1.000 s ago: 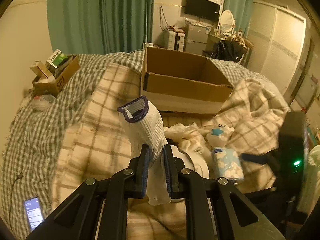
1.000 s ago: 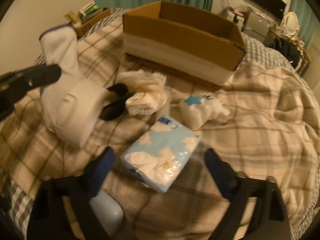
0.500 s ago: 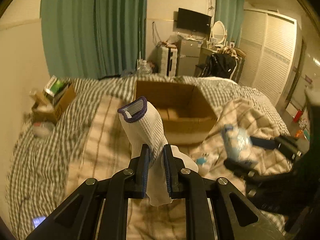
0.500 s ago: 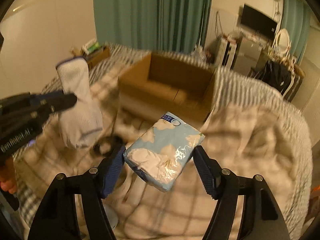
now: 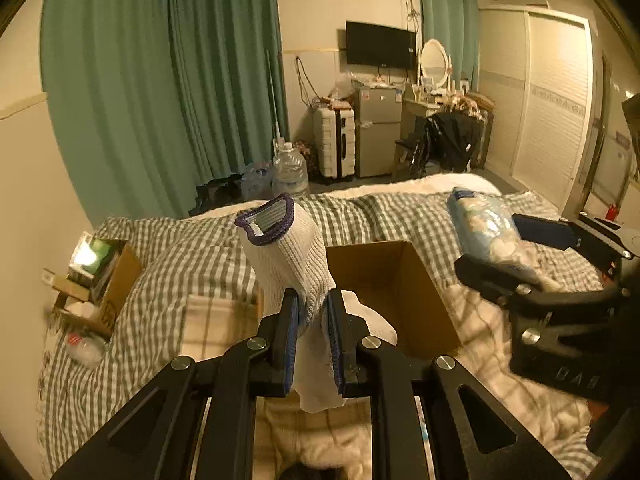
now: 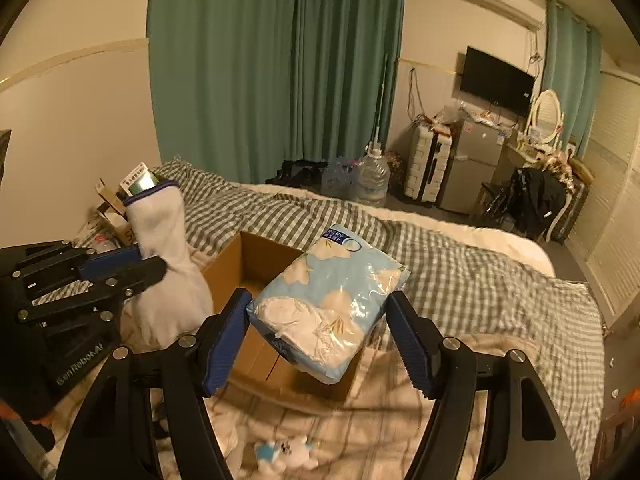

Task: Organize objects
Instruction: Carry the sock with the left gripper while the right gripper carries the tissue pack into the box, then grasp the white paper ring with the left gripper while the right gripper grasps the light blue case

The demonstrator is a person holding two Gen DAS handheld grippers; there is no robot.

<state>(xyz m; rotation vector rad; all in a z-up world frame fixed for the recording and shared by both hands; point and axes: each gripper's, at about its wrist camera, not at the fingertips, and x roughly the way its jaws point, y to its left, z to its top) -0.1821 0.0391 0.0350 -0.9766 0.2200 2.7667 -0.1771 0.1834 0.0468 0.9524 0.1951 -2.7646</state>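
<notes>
Above the cardboard box [image 6: 256,280] mid-bed, left gripper [image 5: 313,344] clamps white sock [image 5: 288,256]; right gripper [image 6: 320,344] clamps tissue pack [image 6: 328,300]; centre both over opening before release.

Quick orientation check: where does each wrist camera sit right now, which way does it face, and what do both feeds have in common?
Left wrist: behind the left gripper, shut on the white sock; faces the cardboard box; right gripper at right.
Right wrist: behind the right gripper, holding the tissue pack; left gripper at left.
Shared: box, sock, pack, green curtains.
</notes>
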